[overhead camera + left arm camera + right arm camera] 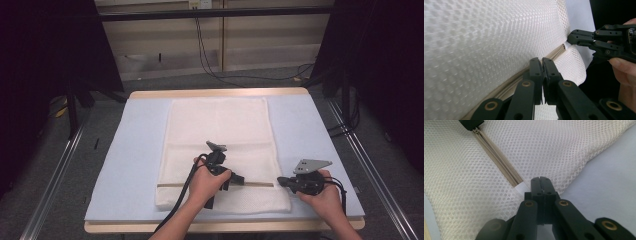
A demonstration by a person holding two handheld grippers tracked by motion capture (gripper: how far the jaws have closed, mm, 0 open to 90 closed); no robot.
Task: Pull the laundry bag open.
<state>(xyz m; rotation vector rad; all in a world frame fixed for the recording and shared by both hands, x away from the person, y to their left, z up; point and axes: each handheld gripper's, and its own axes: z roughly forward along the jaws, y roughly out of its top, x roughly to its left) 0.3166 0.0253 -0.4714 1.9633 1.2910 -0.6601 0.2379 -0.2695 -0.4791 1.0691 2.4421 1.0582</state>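
A white mesh bag (217,135) lies flat on a blue mat (140,150), with a beige zipper (257,184) running across its near end. My left gripper (240,181) points right along that zipper. Its jaws are shut on the zipper (556,51) at their tips (541,60), and the pull itself is hidden between the pads. My right gripper (280,181) points left at the bag's right edge. It is shut (540,179) on the mesh beside a white tab (520,188) at the zipper's end. The two grippers face each other a short span apart.
The mat covers a wooden table (215,93) whose edge shows at the back. Bare mat (609,177) lies right of the bag. Metal rails run on the floor along both sides, and black stands and cables stand behind the table.
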